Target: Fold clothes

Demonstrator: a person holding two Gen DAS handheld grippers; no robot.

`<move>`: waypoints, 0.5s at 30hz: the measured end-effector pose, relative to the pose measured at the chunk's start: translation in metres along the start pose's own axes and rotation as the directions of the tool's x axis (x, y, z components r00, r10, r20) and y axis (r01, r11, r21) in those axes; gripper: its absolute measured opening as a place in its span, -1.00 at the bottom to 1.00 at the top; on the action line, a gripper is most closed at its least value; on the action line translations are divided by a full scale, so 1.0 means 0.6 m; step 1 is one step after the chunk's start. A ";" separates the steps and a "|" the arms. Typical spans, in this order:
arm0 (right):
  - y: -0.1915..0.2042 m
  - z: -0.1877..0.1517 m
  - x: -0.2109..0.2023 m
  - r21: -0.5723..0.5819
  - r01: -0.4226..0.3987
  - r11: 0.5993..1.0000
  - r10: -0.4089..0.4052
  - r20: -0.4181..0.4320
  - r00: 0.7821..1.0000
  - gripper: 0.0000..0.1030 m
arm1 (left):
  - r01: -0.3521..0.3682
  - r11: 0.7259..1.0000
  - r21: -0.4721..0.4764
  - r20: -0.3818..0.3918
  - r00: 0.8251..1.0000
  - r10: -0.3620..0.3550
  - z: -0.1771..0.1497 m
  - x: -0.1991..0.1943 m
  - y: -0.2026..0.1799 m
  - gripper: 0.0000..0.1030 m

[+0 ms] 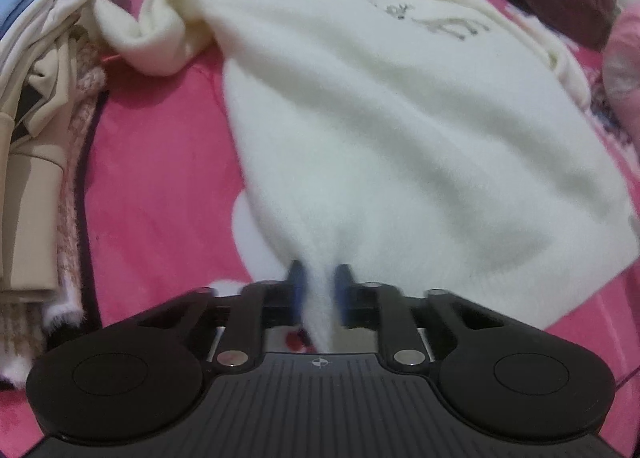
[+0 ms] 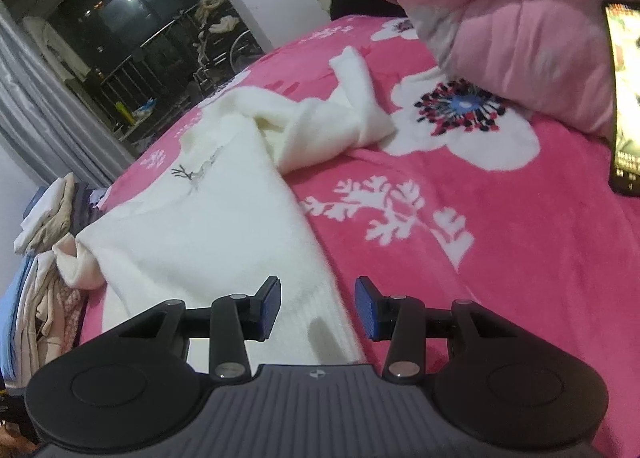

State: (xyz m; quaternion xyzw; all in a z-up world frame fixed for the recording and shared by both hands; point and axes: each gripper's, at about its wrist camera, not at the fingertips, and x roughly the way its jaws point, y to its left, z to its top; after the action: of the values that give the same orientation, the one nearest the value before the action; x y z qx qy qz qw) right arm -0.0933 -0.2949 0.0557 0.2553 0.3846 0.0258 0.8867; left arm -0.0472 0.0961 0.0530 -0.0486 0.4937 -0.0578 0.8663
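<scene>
One white sweater [image 1: 380,106] lies spread on the pink floral bed [image 1: 160,186], its hem corner pinched by the left gripper [image 1: 318,286], while the right gripper [image 2: 318,308] hovers spread over its edge, one clothes stack [image 1: 36,98] alongside.

Open pink bed cover [image 1: 160,162] lies bare between the white sweater [image 1: 400,118] and the stack of folded clothes [image 1: 36,106] at the bed's left edge, a free lane for a hand-held gripper. On the sweater's other side the cover [image 2: 460,278] is clear until the pink quilt [image 2: 512,26] and a lit phone [image 2: 626,98] (upright at the frame edge) block the way.
</scene>
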 end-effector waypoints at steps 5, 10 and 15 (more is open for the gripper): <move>-0.010 0.003 -0.009 0.006 0.007 1.000 -0.007 0.019 1.000 -0.13 | 0.272 0.934 -0.230 0.077 0.962 -0.261 0.015 -0.083 0.065 -0.87; -0.032 0.005 0.003 0.068 0.010 0.998 -0.010 -0.005 1.000 -0.13 | 0.285 0.841 -0.460 0.052 0.954 -0.295 -0.028 -0.109 0.160 -0.87; -0.041 0.005 0.003 0.108 -0.003 0.994 0.005 -0.018 1.000 -0.13 | 0.152 0.862 -0.484 -0.068 0.975 -0.210 -0.082 -0.024 0.193 -0.87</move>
State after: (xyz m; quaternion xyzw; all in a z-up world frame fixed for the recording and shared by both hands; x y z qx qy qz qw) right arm -0.0937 -0.3173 0.0442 0.3034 0.3930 0.0090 0.8680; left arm -0.0908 0.2112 0.0239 -0.3026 0.5364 -0.0190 0.7877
